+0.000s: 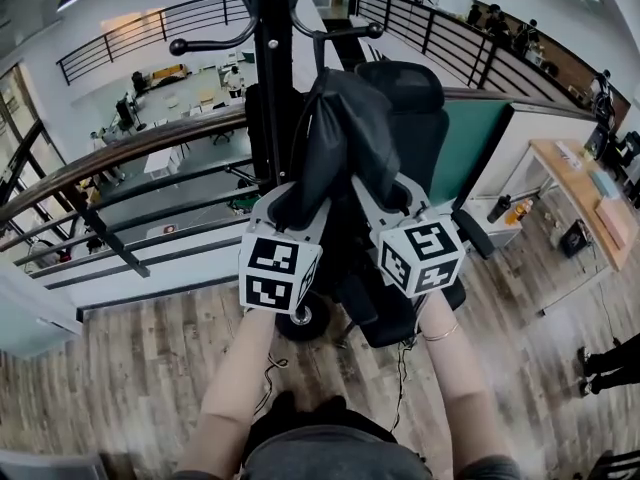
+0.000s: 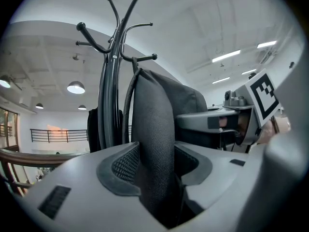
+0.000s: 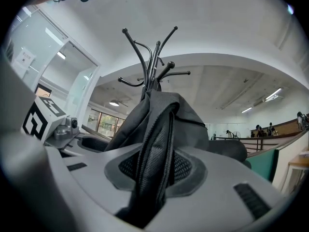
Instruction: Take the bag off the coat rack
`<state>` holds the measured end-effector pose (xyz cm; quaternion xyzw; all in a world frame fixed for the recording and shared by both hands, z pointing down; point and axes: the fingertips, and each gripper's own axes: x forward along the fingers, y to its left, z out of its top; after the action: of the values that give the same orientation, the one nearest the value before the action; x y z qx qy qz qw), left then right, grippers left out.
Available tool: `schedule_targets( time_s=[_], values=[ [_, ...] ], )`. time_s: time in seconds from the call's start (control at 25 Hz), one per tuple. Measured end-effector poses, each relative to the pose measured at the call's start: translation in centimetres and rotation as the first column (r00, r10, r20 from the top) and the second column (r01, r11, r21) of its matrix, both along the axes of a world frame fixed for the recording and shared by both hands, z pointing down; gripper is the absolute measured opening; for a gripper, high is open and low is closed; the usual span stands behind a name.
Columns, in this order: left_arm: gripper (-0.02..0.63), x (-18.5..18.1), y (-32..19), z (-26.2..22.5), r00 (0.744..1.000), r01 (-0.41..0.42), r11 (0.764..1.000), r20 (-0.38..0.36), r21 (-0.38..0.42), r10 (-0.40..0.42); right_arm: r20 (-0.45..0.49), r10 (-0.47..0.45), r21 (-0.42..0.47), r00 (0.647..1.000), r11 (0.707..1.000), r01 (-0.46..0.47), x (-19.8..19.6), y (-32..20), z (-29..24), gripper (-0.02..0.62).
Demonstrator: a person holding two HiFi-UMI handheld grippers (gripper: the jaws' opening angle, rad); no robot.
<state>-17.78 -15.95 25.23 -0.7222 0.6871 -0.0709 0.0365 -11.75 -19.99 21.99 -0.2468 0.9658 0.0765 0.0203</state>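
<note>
Bag [image 1: 345, 133] edges between both jaws

Coat rack [image 1: 270, 68]: top cut off by head view's upper edge, lower pole hidden behind my left gripper [image 1: 290, 203]. Bag [image 1: 345, 133]: bottom end lost between my jaws. Far-railing people [image 1: 500, 18] too small to make out.

Grey left tool [image 1: 292, 204], black-white marker cube [image 1: 278, 271]

Dark grey bag [image 1: 345, 138] hangs upright from black coat rack [image 1: 270, 68].
</note>
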Motion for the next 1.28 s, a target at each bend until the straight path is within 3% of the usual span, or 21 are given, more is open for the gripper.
schedule_targets(
  time_s=[0.28,0.64,1.28],
  values=[
    [0.138,-0.3,-0.1,0.0,1.0,0.017,1.0,-0.009,0.018,-0.017,0.031,0.01,-0.006,0.999,1.0,-0.01,-0.2,-0.5,0.0,0.037],
    [0.089,0.0,0.0,-0.3,0.999,0.018,0.999,-0.038,0.031,-0.017,0.042,0.022,0.028,0.999,0.999,-0.023,-0.2,0.0,-0.3,0.023],
    [0.069,1.7,1.0,-3.1,0.996,-0.001,0.994,-0.084,0.106,0.01,0.084,0.073,0.136,0.994,0.987,-0.084,1.5,2.1,-3.1,0.009]
  ],
)
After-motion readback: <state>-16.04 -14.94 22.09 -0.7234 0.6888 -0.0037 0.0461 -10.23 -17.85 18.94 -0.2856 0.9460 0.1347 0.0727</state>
